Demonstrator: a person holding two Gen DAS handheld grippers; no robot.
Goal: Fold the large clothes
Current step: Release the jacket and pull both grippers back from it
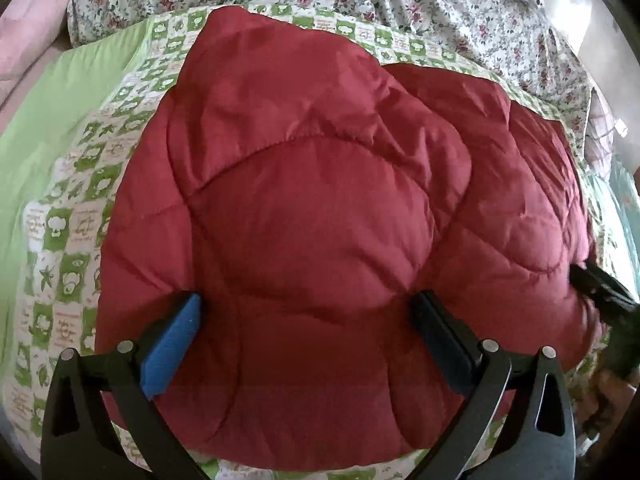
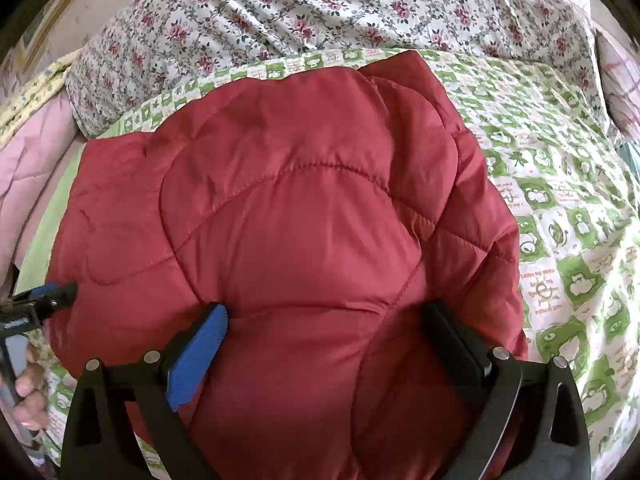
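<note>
Left gripper (image 1: pixel 306 306), right gripper (image 2: pixel 326 316): black frames, silver rivets, one blue pad each; bare fingers (image 2: pixel 30 396), apparently pale.

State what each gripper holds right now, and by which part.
Nothing is held. The left gripper and right gripper both stand open over the red quilted jacket, with no fabric pinched.

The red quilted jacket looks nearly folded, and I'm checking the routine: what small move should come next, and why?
Probably close both open grippers, left and right, on the near edge of the red jacket; each straddles puffy fabric on the green patterned sheet, gripping nothing.
</note>
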